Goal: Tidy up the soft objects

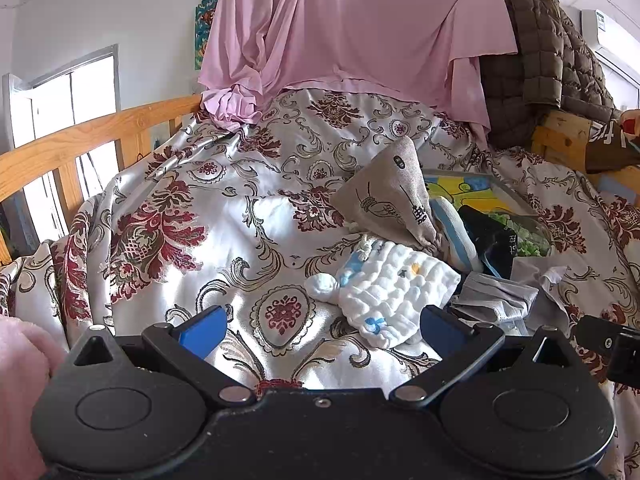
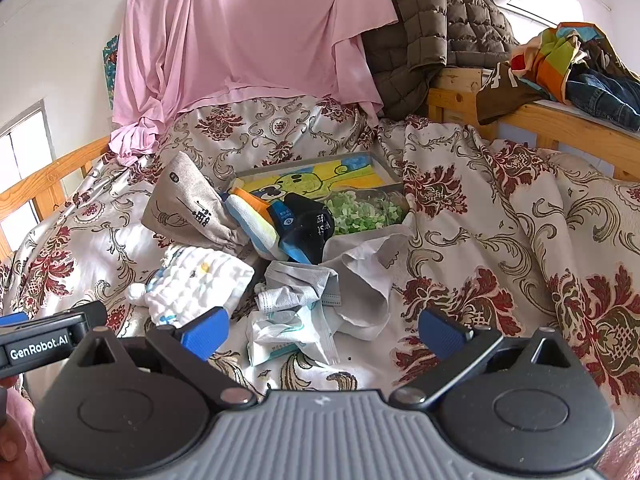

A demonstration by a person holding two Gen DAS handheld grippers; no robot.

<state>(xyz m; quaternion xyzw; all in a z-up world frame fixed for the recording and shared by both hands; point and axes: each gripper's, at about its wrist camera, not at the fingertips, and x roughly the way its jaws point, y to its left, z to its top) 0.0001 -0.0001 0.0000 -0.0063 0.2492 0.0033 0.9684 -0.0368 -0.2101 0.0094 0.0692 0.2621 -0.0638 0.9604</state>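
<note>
A pile of soft things lies on the floral bedspread [image 1: 240,248]. A white quilted cloth [image 1: 392,292] [image 2: 200,280] lies nearest. Behind it stands a beige printed bag [image 1: 392,196] [image 2: 188,204]. A striped folded cloth [image 2: 252,220], a black sock [image 2: 312,224] and grey masks [image 2: 304,288] lie beside them. My left gripper [image 1: 320,332] is open and empty, just in front of the white cloth. My right gripper [image 2: 322,334] is open and empty, just in front of the grey masks.
A grey tray with a cartoon picture [image 2: 320,176] and a bag of green bits [image 2: 360,208] lie behind the pile. A pink sheet [image 2: 248,40] and a brown quilted jacket [image 2: 432,32] hang at the back. A wooden rail [image 1: 80,136] runs along the left.
</note>
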